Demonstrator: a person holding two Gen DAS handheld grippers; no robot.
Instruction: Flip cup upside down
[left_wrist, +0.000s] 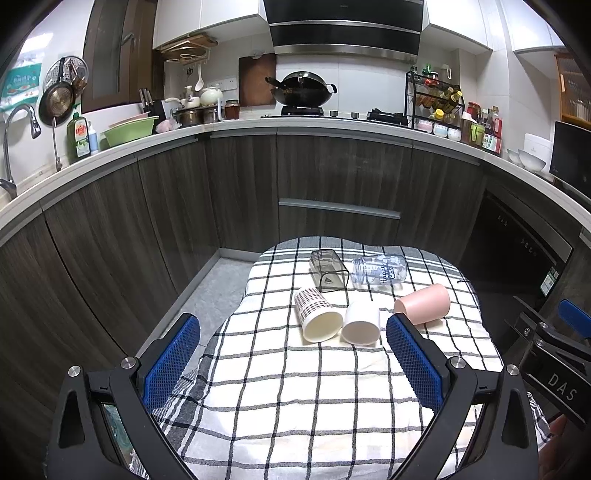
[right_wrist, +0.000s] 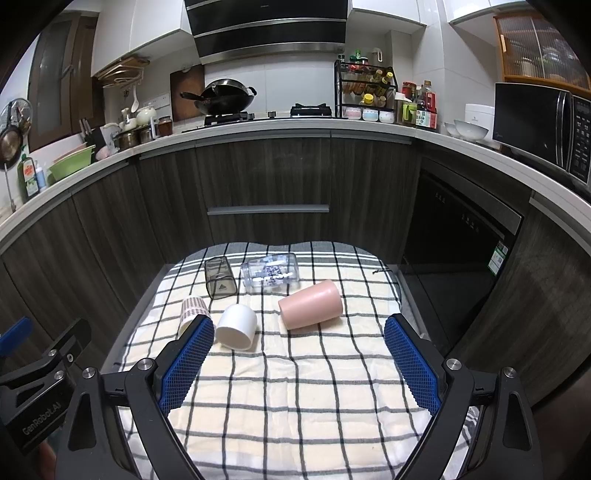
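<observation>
lying on their sides on a checked cloth (left_wrist: 332, 387) over the tabletop, five cups are seen. a pink cup (right_wrist: 310, 304) rests on the right, its base turned toward the camera. just left of it a white cup (right_wrist: 236, 326) lies with its mouth facing forward, and beside that a patterned cup (left_wrist: 317, 314) lies the same way; in the left view these two seem to touch at the rims. farther back a smoky square cup (left_wrist: 328, 271) and a clear printed cup (left_wrist: 378, 273) lie close together, the clear one just right of the smoky one.

the left gripper (left_wrist: 291, 358) is held over the near part of the cloth, its blue fingers (left_wrist: 171, 358) spread wide with nothing between them; the patterned and white cups are framed beyond the tips. the right gripper (right_wrist: 299, 360) is likewise released, fingers (right_wrist: 412, 363) wide apart and bare, the pink cup seen ahead between them and apart from both pads. its left finger hides part of the patterned cup in the right view.

behind the tabletop dark cabinets (right_wrist: 266, 173) are seen, with a wok (right_wrist: 225, 96) on the stove above.
</observation>
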